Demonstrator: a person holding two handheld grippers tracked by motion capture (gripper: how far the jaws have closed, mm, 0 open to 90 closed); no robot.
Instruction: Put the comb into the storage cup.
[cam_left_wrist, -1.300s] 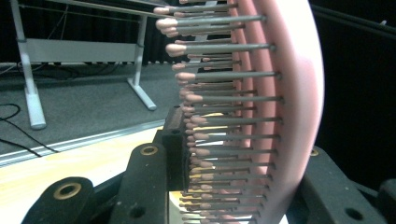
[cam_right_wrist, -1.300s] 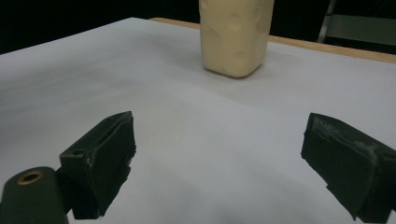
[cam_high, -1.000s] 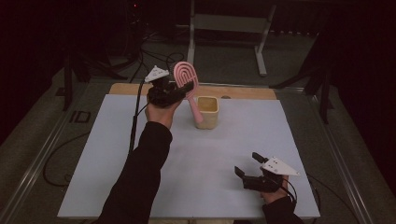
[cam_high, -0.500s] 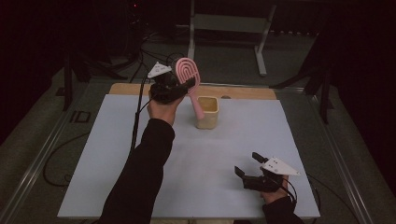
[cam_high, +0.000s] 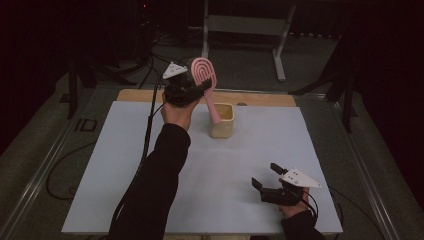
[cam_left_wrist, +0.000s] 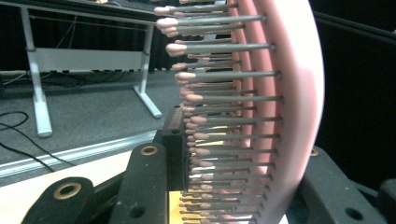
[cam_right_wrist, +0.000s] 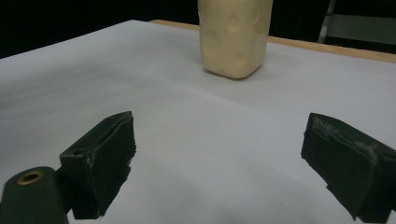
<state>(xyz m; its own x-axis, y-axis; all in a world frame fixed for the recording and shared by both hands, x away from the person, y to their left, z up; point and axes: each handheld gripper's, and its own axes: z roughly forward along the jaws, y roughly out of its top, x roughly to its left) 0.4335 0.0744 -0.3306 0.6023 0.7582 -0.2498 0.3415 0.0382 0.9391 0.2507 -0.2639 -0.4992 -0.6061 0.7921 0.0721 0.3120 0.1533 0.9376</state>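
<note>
My left gripper (cam_high: 202, 88) is shut on the head of a pink hairbrush (cam_high: 204, 74), held up over the back of the table. The brush's handle slants down to the right, and its end reaches the mouth of a cream cup (cam_high: 222, 122). In the left gripper view the bristles of the hairbrush (cam_left_wrist: 261, 116) stand close between my black jaws. My right gripper (cam_high: 266, 176) rests open near the front right corner, nothing between its fingers. In the right gripper view my gripper (cam_right_wrist: 224, 154) points at the cup (cam_right_wrist: 233, 37), which stands well ahead of it.
A white sheet (cam_high: 125, 165) covers the table, with a wooden strip (cam_high: 265, 99) along the back edge. Behind the table stands a grey metal frame (cam_high: 245, 25). Cables (cam_high: 60, 175) lie on the floor at the left.
The left gripper has lifted the hairbrush slightly up and to the right, so the handle's end sits higher at the cup. The right gripper has not moved.
</note>
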